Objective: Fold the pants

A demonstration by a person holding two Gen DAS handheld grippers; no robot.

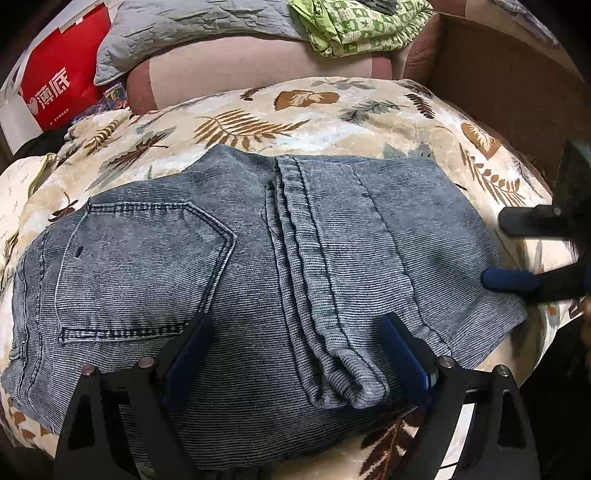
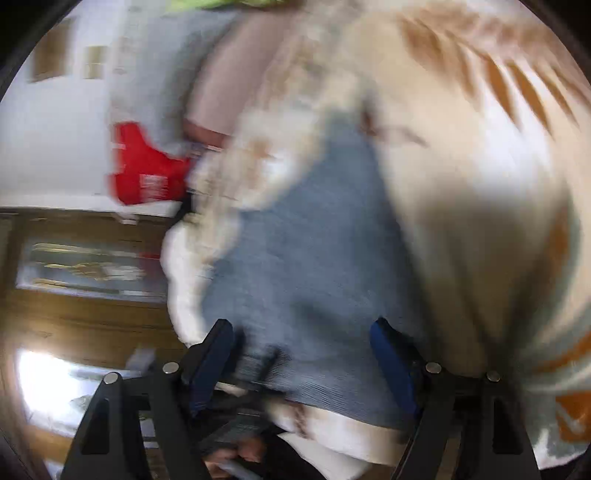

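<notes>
at nine o'clock in the left wrist view a red bag (image 1: 59,81) leans by a grey quilted pillow (image 1: 177,33), with a green patterned cloth (image 1: 354,29) up near one o'clock. the pants (image 1: 229,251), grey-blue and ribbed, lie folded in the middle of a leaf-print blanket (image 1: 258,110), long axis running from nine to three, back pocket toward nine, the doubled leg hems bunched toward six. the left gripper (image 1: 295,354) hangs just over the near edge, released, jaws wide with the hems and cloth between them but no pad seen pressing. at three o'clock the right gripper (image 1: 517,254) comes in at the pants' right edge, its blue lower fingertip touching or nearly touching the cloth; it too is released. its own view is badly blurred, showing only denim between spread jaws. i judge the left gripper nearer the hems, the right nearer the short end, so a next fold would likely run along the long axis. a brown sofa arm (image 1: 498,74) sits at two o'clock.
</notes>
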